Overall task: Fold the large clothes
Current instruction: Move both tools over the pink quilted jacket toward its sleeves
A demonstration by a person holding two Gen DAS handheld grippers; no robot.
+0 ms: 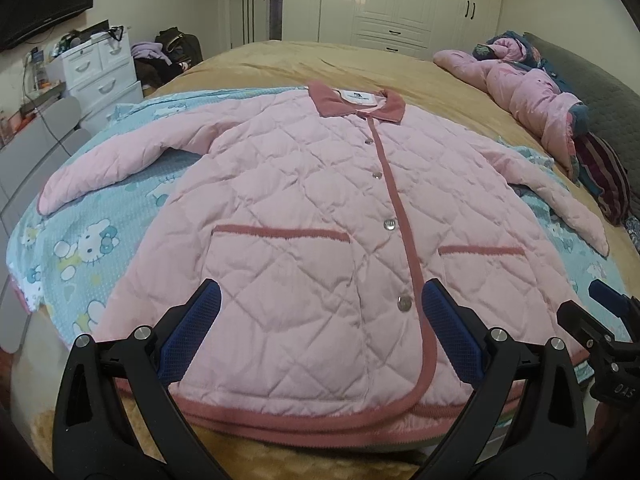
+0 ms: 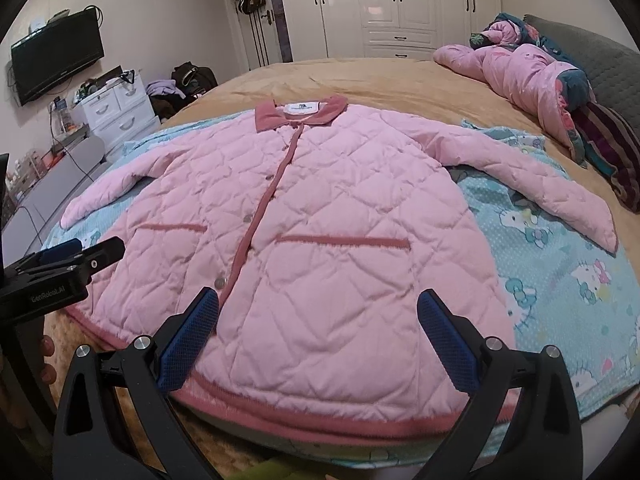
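A pink quilted jacket (image 1: 304, 216) lies flat and buttoned on a blue cartoon-print blanket (image 1: 92, 248), sleeves spread out, darker pink collar at the far end. It also shows in the right wrist view (image 2: 320, 240). My left gripper (image 1: 320, 312) is open and empty, hovering above the jacket's hem near the button placket. My right gripper (image 2: 320, 312) is open and empty above the hem on the jacket's right half. The right gripper shows at the right edge of the left view (image 1: 608, 320); the left gripper shows at the left edge of the right view (image 2: 68, 256).
The blanket (image 2: 560, 264) lies on a tan bed (image 1: 320, 60). A heap of pink and dark clothes (image 1: 540, 100) and a grey headboard (image 1: 600, 92) are at the far right. White drawers (image 1: 100, 68), a wall TV (image 2: 56, 56) and wardrobes (image 2: 400, 0) stand beyond.
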